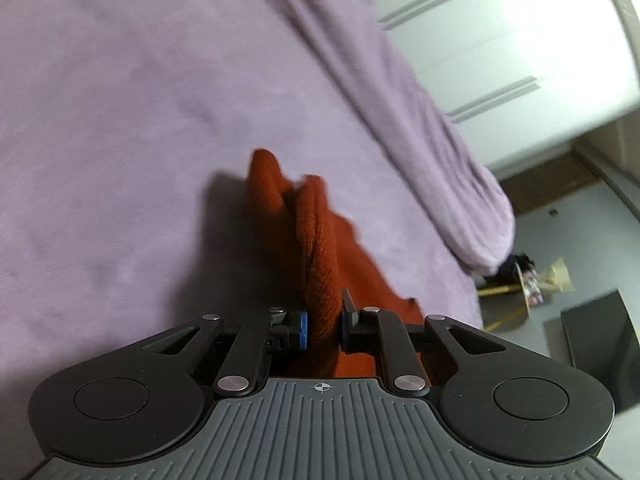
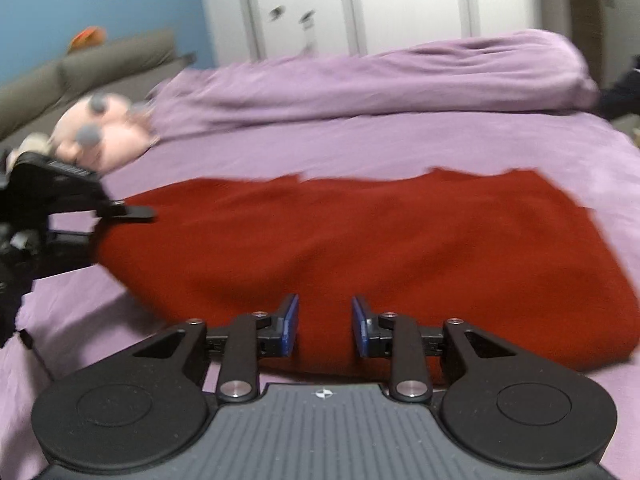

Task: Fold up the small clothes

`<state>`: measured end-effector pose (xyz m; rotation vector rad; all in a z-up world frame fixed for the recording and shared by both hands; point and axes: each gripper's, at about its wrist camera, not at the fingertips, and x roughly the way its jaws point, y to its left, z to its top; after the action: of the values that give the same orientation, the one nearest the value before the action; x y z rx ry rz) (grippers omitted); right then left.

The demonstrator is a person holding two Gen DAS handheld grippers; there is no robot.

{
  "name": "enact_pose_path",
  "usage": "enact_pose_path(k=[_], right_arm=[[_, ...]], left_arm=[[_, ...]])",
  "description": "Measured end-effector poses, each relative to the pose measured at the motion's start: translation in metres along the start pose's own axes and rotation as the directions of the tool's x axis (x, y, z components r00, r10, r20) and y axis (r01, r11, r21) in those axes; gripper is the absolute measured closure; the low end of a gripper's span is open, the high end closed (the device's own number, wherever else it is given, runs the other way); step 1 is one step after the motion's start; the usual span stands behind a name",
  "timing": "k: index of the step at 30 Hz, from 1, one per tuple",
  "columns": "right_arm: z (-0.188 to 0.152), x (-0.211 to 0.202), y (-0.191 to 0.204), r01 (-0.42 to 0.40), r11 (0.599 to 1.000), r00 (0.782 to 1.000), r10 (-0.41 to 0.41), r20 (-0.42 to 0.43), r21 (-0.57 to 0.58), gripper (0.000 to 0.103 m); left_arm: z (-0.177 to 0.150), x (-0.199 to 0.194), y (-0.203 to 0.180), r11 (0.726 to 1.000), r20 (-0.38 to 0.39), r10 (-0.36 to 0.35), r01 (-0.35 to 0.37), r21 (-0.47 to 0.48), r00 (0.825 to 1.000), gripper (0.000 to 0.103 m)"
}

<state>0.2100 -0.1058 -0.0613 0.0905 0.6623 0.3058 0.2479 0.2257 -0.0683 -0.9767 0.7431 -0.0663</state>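
Fingers of the left gripper [image 1: 324, 326] pinch a bunched fold of the red garment [image 2: 360, 248], lifting its edge. The right gripper [image 2: 325, 330] hangs parted, holding nothing, just above the garment spread on the purple bedspread [image 2: 400, 144].

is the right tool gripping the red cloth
No, the right tool is open, its blue pads apart above the red cloth with nothing pinched between them.
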Motion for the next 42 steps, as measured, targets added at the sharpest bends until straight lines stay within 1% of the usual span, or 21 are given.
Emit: enact_pose_path(k=[3, 6, 9, 11, 13, 14, 15, 16, 18, 19, 22, 23, 26, 28, 30, 32, 35, 36, 38, 40, 42], right_arm=[[0.000, -0.020, -0.034, 0.057, 0.995, 0.998, -0.058, 0.021, 0.079, 0.072], [-0.001, -0.038, -0.064, 0.105, 0.980, 0.992, -0.114, 0.048, 0.168, 0.071], [-0.004, -0.049, -0.084, 0.127, 0.962, 0.988, -0.144, 0.056, 0.241, 0.069], [-0.007, -0.050, -0.092, 0.141, 0.956, 0.987, -0.157, 0.041, 0.258, 0.069], [-0.008, -0.047, -0.097, 0.150, 0.956, 0.987, -0.160, 0.021, 0.252, 0.069], [-0.010, -0.048, -0.098, 0.152, 0.958, 0.987, -0.159, 0.013, 0.245, 0.069], [-0.010, -0.047, -0.097, 0.150, 0.960, 0.988, -0.157, 0.008, 0.238, 0.069], [-0.011, -0.047, -0.098, 0.145, 0.962, 0.989, -0.150, 0.002, 0.231, 0.067], [-0.009, -0.041, -0.099, 0.136, 0.965, 0.990, -0.138, -0.008, 0.225, 0.066], [-0.008, -0.039, -0.099, 0.128, 0.966, 0.992, -0.129, -0.012, 0.225, 0.066], [0.000, -0.036, -0.093, 0.093, 0.971, 0.995, -0.095, -0.004, 0.221, 0.066], [0.005, -0.034, -0.089, 0.074, 0.974, 0.997, -0.077, 0.007, 0.213, 0.066], [0.026, -0.024, -0.073, 0.000, 0.982, 0.999, -0.008, 0.043, 0.187, 0.066], [0.042, -0.011, -0.057, -0.077, 0.984, 0.996, 0.068, 0.061, 0.158, 0.066], [0.052, 0.006, -0.043, -0.135, 0.981, 0.991, 0.132, 0.034, 0.137, 0.066], [0.058, 0.035, -0.036, -0.170, 0.975, 0.983, 0.178, -0.042, 0.146, 0.066], [0.055, 0.079, -0.040, -0.203, 0.952, 0.951, 0.247, -0.184, 0.231, 0.062], [0.053, 0.086, -0.044, -0.211, 0.943, 0.945, 0.264, -0.191, 0.258, 0.063], [0.052, 0.089, -0.047, -0.215, 0.942, 0.946, 0.266, -0.184, 0.257, 0.072], [0.052, 0.085, -0.046, -0.223, 0.942, 0.946, 0.271, -0.179, 0.251, 0.087], [0.055, 0.073, -0.047, -0.200, 0.950, 0.957, 0.242, -0.159, 0.239, 0.092]], left_arm=[[-0.010, 0.009, -0.044, 0.995, -0.027, -0.037, 0.039, 0.093, 0.999, 0.088], [-0.035, 0.031, -0.091, 0.971, -0.066, -0.042, 0.056, 0.232, 0.997, 0.087], [-0.072, 0.066, -0.125, 0.927, -0.101, 0.016, 0.023, 0.375, 0.995, 0.087], [-0.101, 0.096, -0.133, 0.893, -0.128, 0.109, -0.041, 0.448, 0.986, 0.087], [-0.125, 0.116, -0.134, 0.852, -0.126, 0.178, -0.089, 0.515, 0.976, 0.082], [-0.135, 0.115, -0.137, 0.826, -0.091, 0.168, -0.090, 0.556, 0.982, 0.077], [-0.139, 0.113, -0.141, 0.802, -0.083, 0.159, -0.080, 0.592, 0.984, 0.062], [-0.142, 0.108, -0.145, 0.782, -0.099, 0.140, -0.049, 0.621, 0.985, 0.055], [-0.142, 0.091, -0.150, 0.769, -0.138, 0.089, 0.020, 0.638, 0.986, 0.050], [-0.139, 0.080, -0.150, 0.774, -0.141, 0.084, 0.025, 0.633, 0.986, 0.050], [-0.119, 0.045, -0.135, 0.823, -0.128, 0.025, 0.052, 0.566, 0.991, 0.050], [-0.111, 0.035, -0.127, 0.837, -0.098, 0.032, 0.026, 0.546, 0.995, 0.049], [-0.093, 0.021, -0.101, 0.861, -0.003, 0.114, -0.097, 0.499, 0.994, 0.049], [-0.080, 0.021, -0.081, 0.884, 0.006, 0.191, -0.174, 0.434, 0.982, 0.050], [-0.075, 0.024, -0.069, 0.901, -0.015, 0.219, -0.196, 0.386, 0.976, 0.050], [-0.073, 0.027, -0.064, 0.897, -0.031, 0.249, -0.218, 0.385, 0.968, 0.049], [-0.074, 0.034, -0.063, 0.882, -0.041, 0.274, -0.234, 0.409, 0.961, 0.045], [-0.074, 0.035, -0.064, 0.876, -0.040, 0.286, -0.245, 0.415, 0.957, 0.043], [-0.075, 0.037, -0.066, 0.870, -0.031, 0.291, -0.251, 0.425, 0.956, 0.043], [-0.072, 0.037, -0.070, 0.867, -0.021, 0.299, -0.263, 0.423, 0.954, 0.042], [-0.073, 0.037, -0.074, 0.873, -0.016, 0.288, -0.256, 0.415, 0.957, 0.042]])
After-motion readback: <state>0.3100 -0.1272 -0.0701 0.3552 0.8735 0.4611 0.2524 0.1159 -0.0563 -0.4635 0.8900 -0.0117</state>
